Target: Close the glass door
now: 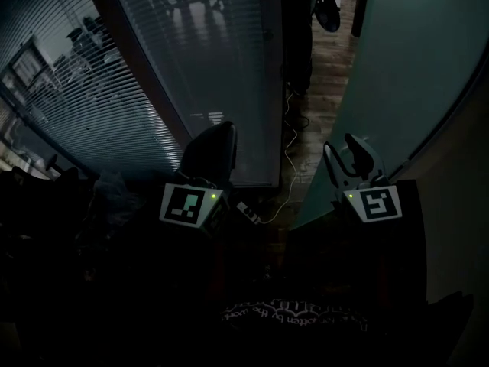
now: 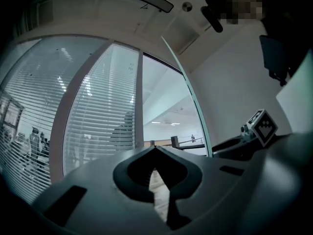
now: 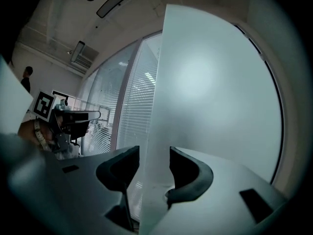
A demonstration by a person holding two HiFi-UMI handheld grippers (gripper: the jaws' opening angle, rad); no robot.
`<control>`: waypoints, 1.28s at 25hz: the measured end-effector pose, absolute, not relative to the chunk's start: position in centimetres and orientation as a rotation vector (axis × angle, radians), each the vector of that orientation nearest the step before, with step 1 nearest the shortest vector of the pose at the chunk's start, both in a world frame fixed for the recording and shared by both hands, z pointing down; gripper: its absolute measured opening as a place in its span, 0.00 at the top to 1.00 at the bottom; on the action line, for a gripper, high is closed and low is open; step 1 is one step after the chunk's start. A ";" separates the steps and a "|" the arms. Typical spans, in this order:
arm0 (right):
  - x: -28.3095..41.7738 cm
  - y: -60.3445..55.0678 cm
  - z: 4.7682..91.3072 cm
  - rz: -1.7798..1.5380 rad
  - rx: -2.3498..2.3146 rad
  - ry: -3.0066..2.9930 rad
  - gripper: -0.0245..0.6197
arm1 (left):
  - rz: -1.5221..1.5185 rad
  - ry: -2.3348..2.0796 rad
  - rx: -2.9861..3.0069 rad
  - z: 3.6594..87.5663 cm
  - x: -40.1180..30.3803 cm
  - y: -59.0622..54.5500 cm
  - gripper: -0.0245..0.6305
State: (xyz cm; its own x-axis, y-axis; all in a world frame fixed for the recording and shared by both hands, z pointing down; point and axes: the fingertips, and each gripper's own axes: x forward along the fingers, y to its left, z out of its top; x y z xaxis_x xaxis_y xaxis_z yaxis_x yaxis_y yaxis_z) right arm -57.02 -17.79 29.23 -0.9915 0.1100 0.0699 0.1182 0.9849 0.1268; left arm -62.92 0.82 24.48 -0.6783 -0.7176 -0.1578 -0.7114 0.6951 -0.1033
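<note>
The frosted glass door [image 1: 412,75] stands ajar at the right, its free edge running down towards the floor. My right gripper [image 1: 350,155] holds that edge: in the right gripper view the door [image 3: 210,82] fills the gap of the right gripper [image 3: 154,168], one jaw on each face. My left gripper [image 1: 212,140] hangs shut and empty in front of the glass wall, left of the doorway. In the left gripper view the left gripper [image 2: 155,151] has its tips touching, and the door's edge [image 2: 188,92] rises beyond it.
A glass wall with lowered blinds [image 1: 153,60] curves along the left. A white cable [image 1: 290,151] runs over the wooden floor [image 1: 325,60] of the doorway to a power strip [image 1: 248,211]. A plain wall [image 2: 234,82] stands right of the door.
</note>
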 end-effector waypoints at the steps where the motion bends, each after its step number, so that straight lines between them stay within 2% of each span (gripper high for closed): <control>1: -57.6 -17.8 29.2 -0.192 -0.171 -3.070 0.67 | -0.054 2.716 -1.160 24.4 -63.5 1.1 0.96; 20: -64.9 -17.8 29.5 -0.181 0.007 -3.078 0.67 | -0.100 2.680 -1.266 25.4 -70.0 3.9 0.96; 32: -69.9 -17.5 29.9 -0.182 -0.053 -3.083 0.67 | -0.084 2.674 -1.270 25.9 -74.7 2.4 0.96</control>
